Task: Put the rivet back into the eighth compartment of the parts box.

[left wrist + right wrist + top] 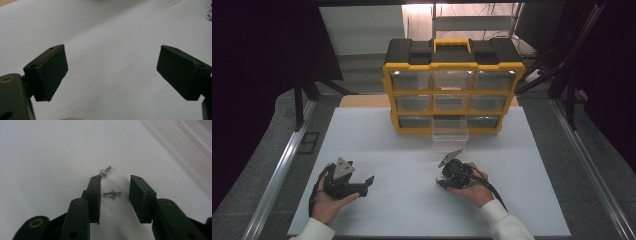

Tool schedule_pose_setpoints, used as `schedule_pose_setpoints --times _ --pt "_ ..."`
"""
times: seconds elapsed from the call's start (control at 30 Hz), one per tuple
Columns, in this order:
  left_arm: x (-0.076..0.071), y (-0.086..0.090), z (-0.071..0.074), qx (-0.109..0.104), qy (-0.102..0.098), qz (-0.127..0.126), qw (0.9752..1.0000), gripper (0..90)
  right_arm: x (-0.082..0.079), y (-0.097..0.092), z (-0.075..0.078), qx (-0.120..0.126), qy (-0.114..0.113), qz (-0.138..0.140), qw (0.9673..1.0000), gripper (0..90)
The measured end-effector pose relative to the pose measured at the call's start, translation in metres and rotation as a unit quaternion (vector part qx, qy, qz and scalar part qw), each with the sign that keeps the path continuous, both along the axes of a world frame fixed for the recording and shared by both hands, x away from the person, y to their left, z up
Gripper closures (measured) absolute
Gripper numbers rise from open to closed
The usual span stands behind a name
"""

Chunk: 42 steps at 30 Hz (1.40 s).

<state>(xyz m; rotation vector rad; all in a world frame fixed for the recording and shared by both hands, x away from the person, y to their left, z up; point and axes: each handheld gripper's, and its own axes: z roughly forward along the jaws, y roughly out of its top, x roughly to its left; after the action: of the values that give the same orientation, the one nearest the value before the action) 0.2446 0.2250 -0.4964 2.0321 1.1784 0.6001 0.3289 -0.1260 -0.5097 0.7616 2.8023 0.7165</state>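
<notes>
Steel rivet (112, 194) lies between the right gripper's (115, 192) parted jaws (untouched), another rivet (105, 171) at twelve o'clock; left gripper (112, 70) spread wide.

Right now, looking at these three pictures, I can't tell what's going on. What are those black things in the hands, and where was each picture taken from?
No machine works here: a person holds a hand tool with two black fingers in each hand. The high view looks down on a white table. At the back stands a yellow and black drawer cabinet, with one clear drawer pulled out at the bottom. The left gripper and the right gripper rest near the person.

The other two pictures come from small cameras riding on each tool. The left gripper view shows its fingers wide apart over bare table. The right gripper view shows a small metal screw lying between its fingers, not yet pinched, and a second screw just beyond one fingertip.
</notes>
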Motion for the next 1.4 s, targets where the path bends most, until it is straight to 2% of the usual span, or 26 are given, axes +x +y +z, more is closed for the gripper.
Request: schedule_pose_setpoints --times 0.2,0.6,0.93,1.4 --pt "0.000 0.000 0.000 -0.001 -0.001 0.001 1.0000 10.4 -0.001 0.001 0.001 -0.005 0.002 0.002 1.0000 72.6" --pt "0.000 0.001 0.001 -0.002 -0.002 0.002 1.0000 10.4 -0.001 0.000 0.002 -0.003 0.003 0.006 1.0000 73.7" --pt "0.000 0.002 0.001 -0.002 -0.003 0.003 1.0000 10.4 -0.001 -0.004 0.014 0.018 -0.005 0.006 0.9998 73.7" --pt "0.000 0.002 0.001 -0.003 -0.003 0.004 1.0000 10.3 0.004 -0.018 0.040 0.059 -0.017 -0.009 0.9981 73.8"
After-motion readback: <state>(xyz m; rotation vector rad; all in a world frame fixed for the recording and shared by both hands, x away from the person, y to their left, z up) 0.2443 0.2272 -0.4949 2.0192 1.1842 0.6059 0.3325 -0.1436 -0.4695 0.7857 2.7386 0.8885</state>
